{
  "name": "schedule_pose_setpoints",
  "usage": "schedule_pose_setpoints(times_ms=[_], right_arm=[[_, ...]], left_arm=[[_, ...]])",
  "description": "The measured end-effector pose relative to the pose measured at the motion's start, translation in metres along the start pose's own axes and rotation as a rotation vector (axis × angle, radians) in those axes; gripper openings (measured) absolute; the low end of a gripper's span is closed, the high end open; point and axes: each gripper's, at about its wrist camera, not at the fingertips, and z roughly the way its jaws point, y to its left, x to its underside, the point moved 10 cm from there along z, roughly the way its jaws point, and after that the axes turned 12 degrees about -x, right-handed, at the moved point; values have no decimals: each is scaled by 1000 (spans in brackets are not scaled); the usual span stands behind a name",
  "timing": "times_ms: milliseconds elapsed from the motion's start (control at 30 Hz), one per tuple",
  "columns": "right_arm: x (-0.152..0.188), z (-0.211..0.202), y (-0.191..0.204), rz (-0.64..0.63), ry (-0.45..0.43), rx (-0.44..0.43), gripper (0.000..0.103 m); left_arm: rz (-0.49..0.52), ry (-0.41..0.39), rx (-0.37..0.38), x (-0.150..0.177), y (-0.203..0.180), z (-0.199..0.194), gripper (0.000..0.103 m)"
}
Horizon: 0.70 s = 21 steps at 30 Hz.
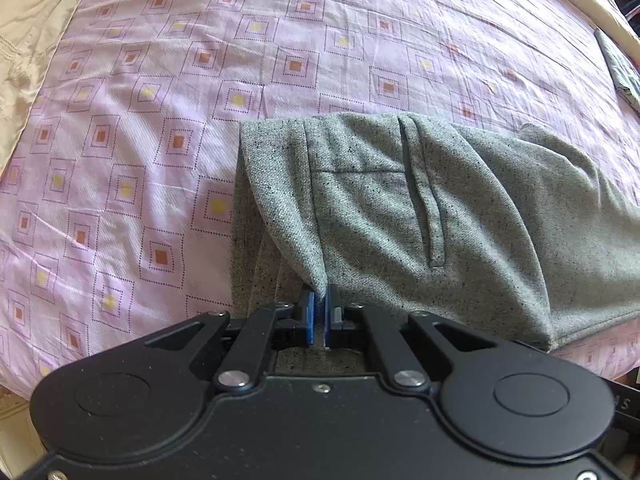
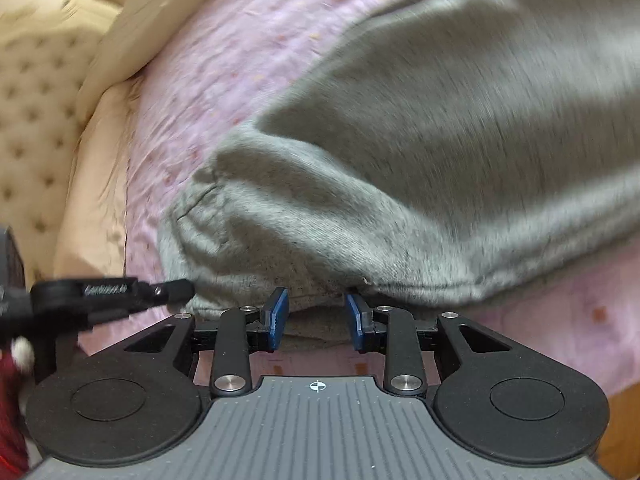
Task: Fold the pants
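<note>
While the left gripper (image 1: 321, 312) pinches a lifted corner of the grey pants (image 1: 420, 208) on the pink-sheeted bed (image 1: 140, 120), the right gripper (image 2: 316, 316), fingers parted, should grip the near edge so both corners travel level.

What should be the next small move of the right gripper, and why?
Probably close the right gripper on the edge of the grey pants. Its jaws stand open with the fabric edge between them, while the left gripper is already shut on a lifted fold of the pants. The right view is blurred, so the depth is uncertain.
</note>
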Motion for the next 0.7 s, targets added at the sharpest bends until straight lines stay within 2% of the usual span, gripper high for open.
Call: schedule_pose_setpoints(times_ms=[100,300,367,400,567,633,700], right_arm=[[7,3,-5,94,-14,-43,30],[-4,2,-14,264,-134,-129,31],[-7,-1,-10,265,-160,-160,23],[-7,-4,-4,228,-161,-153,11],[10,-22,30,119,-71,-159,10],[19,-16,26,113,-36,-117,10],[26,2,6,127,0,-30,13]], left_arm=[[-1,-4,3,-2,1,-6,6],[-2,-6,31,-9,7,-17,6],[1,-4,31,-12,9,-19,6],[4,-8,30,-13,10,-21,6],[35,-33,32,-11,24,-43,6],[26,0,41,-2,32,-38,7],[26,58,10,11,38,-18,10]])
